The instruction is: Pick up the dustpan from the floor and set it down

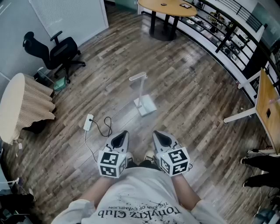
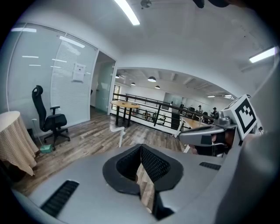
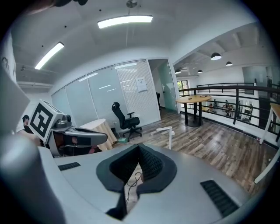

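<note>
The white dustpan [image 1: 145, 105] stands upright on the wooden floor, its long handle [image 1: 138, 77] rising toward the far side. It is well ahead of both grippers and nothing touches it. My left gripper [image 1: 120, 139] and right gripper [image 1: 162, 139] are held side by side close to my body, both pointing toward the dustpan. The left gripper [image 2: 141, 147] is shut with nothing between its jaws, and the dustpan handle [image 2: 118, 131] shows beyond it. In the right gripper view the right gripper [image 3: 139, 148] is likewise shut and empty, with the handle [image 3: 166, 131] ahead.
A white power strip [image 1: 88, 122] with a black cable [image 1: 105, 127] lies on the floor left of the grippers. A black office chair [image 1: 54, 51] and a cloth-covered round table [image 1: 19, 107] stand at left. A round wooden table [image 1: 168, 8], railing and desk [image 1: 267, 109] are far and right.
</note>
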Demonstrator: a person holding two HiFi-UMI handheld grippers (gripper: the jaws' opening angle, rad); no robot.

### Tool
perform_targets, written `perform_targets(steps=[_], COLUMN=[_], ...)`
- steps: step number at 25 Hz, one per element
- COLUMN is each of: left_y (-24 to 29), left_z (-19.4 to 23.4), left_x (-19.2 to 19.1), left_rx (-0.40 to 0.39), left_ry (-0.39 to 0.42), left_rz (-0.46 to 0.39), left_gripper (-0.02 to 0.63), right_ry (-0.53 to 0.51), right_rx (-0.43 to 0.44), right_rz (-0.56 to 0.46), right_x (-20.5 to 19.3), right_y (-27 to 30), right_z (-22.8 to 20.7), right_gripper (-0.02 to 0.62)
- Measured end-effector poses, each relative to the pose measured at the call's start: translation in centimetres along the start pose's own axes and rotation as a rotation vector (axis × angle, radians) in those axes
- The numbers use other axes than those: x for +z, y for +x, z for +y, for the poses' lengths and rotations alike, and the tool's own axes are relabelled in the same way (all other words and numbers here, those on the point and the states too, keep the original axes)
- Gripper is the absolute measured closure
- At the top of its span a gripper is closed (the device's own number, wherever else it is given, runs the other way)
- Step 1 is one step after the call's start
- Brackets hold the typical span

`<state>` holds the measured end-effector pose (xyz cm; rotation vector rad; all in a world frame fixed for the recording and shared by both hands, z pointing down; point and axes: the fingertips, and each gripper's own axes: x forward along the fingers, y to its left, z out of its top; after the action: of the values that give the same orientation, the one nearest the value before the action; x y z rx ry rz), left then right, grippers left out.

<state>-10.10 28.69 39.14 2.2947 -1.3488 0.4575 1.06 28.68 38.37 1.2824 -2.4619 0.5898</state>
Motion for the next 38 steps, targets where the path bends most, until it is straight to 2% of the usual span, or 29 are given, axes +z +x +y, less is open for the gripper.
perform_targets(steps=[7,18,24,31,38], left_y=[-0.9,-2.9,-2.9,0.2,6.4], left_z=[1.0,4.3,5.1,6.6,7.7], left_x=[-0.5,-1.4,-1.8,0.0,2.8], left_rx=[-0.004,-0.072,-0.096,-0.095,-0.08], left_ry=[0.001,-0.005,-0.002,-0.002,-0.013], left_rz=[0.007,0.012,0.019,0.012,0.034], left_gripper=[0.581,0.581,0.581,0.581,0.581], right_ry=[0.0,-0.034,-0.01,-0.016,-0.009], right_rx=[-0.031,-0.081,-0.107,-0.094,-0.074], right_rz=[-0.022,-0.04,-0.004,-0.006,-0.011], right_x=[0.4,1.2,-0.2,1.3,4.3], right_y=[0.3,2.2,2.8,5.9,9.9], right_z=[0.8,4.2,4.3,2.2,-3.6], right_gripper=[0.569,0.569,0.569,0.569,0.569])
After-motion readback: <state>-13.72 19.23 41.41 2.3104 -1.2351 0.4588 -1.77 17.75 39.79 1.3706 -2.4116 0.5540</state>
